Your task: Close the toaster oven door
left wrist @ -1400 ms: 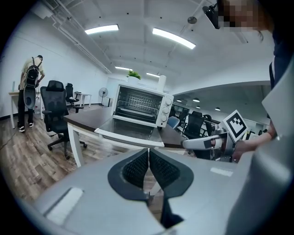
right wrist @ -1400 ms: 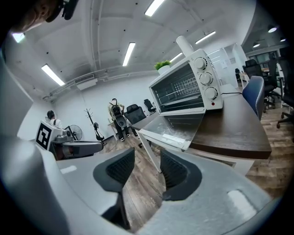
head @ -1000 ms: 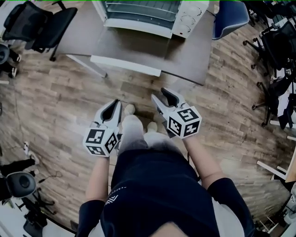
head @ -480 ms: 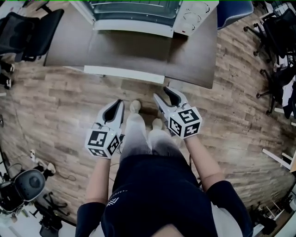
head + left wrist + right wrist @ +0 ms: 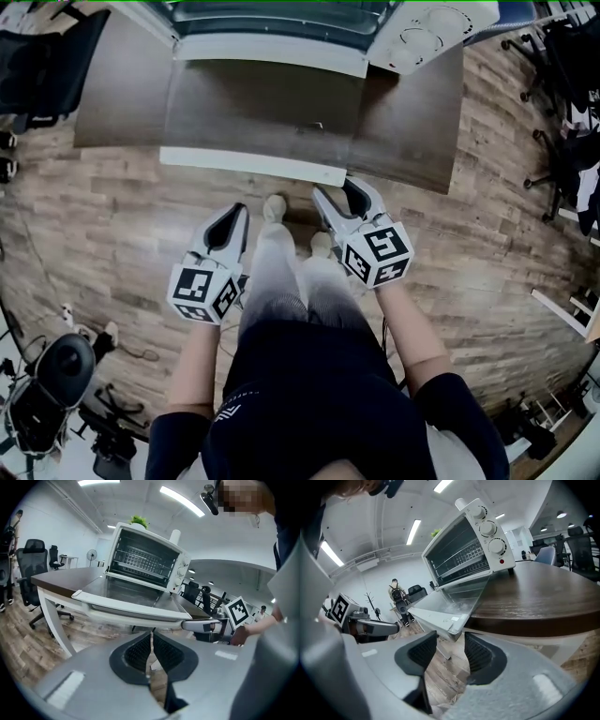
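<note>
A white toaster oven (image 5: 412, 37) stands on a dark brown table (image 5: 408, 131). Its glass door (image 5: 262, 112) lies open and flat, and the white handle bar (image 5: 253, 166) reaches past the table's front edge. My right gripper (image 5: 337, 190) is open and empty, just below the handle's right end; in the right gripper view the door corner (image 5: 451, 620) sits just ahead of the gripper (image 5: 451, 644). My left gripper (image 5: 239, 208) is shut on nothing, lower and a little short of the handle (image 5: 131, 609). The wire rack shows inside the oven (image 5: 145, 559).
The person's legs and shoes (image 5: 275, 208) stand between the grippers on a wood-plank floor. Black office chairs are at the far left (image 5: 37, 66) and far right (image 5: 572, 94). A round black device (image 5: 61, 366) with cables lies at the lower left. A person (image 5: 397, 597) stands far behind.
The person has stepped toward the table, so the door handle is now much nearer to both grippers. The right gripper rose close to the handle's right end. Neither gripper's jaws changed.
</note>
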### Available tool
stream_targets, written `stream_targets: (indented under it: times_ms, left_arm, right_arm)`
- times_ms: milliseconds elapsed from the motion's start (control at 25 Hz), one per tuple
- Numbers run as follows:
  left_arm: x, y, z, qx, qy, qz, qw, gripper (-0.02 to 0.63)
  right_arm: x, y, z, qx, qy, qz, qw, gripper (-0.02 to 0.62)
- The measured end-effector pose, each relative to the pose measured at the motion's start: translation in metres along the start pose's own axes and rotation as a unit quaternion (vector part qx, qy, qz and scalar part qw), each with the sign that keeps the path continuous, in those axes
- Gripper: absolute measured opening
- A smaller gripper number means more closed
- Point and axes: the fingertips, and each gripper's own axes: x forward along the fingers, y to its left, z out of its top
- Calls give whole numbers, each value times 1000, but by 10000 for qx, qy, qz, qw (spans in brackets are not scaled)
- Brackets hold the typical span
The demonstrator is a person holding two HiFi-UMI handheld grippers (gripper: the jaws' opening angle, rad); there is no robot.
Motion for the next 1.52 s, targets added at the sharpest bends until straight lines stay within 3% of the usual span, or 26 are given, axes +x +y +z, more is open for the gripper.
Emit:
stream_targets:
  times_ms: [600,720,1240,1520]
  left_arm:
    - [11,17,-4,-92,112,-5,9999,38]
    - [9,19,-7,-115,112,12,9999,38]
    - [-1,13,-2,-68,-53,-45,10000,38]
    - [-6,7,5,-26,-200,-72,9998,38]
  right_arm:
    - [20,3,5,-20,-119,69,9999,183]
    - [21,-1,4,43,-118,-26,9999,153]
    - [15,-1,8,532,-51,-96,9985,132]
    - [8,4,13,422,34,-97,9991,126]
